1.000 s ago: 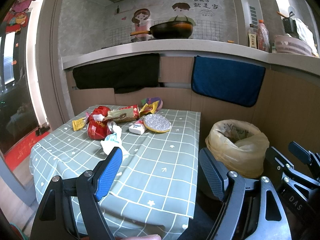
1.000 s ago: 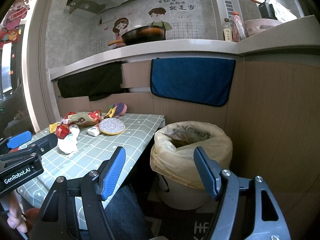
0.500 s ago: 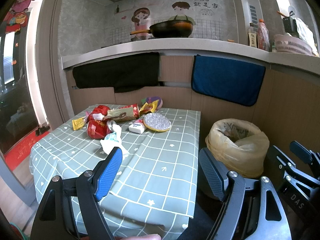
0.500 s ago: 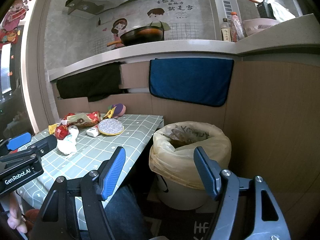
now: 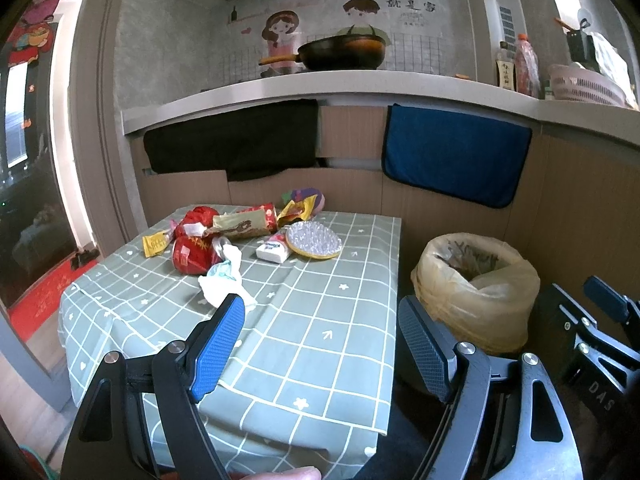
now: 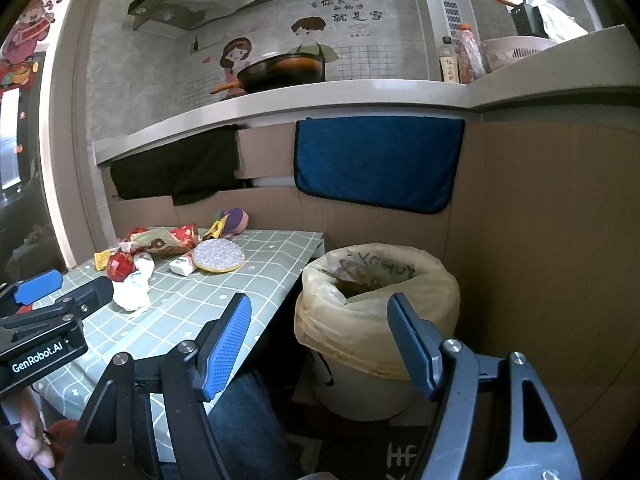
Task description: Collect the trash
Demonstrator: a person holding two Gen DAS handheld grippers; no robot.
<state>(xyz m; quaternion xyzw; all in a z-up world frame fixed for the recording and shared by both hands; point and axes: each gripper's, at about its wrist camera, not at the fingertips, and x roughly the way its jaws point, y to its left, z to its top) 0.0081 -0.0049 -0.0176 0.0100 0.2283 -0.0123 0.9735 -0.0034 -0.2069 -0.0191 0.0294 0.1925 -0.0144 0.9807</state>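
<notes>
Holding both grippers with jaws apart and empty, left gripper [image 5: 320, 344] and right gripper [image 6: 320, 344], we see trash [image 5: 240, 236] piled on the table left of the bin [image 6: 376, 304]. Light wrappers could slip and fall beside the bin.

"GenRobot.AI" in white on the left hand-held gripper [image 6: 38, 292] body. "DAS" on the right hand-held gripper [image 5: 606, 300] body, rest cut off. Wall sticker [image 6: 346, 16] carries handwritten Chinese, too small to read surely. Mat [image 6: 404, 456] and bottle label [image 5: 507, 76] print unreadable.
</notes>
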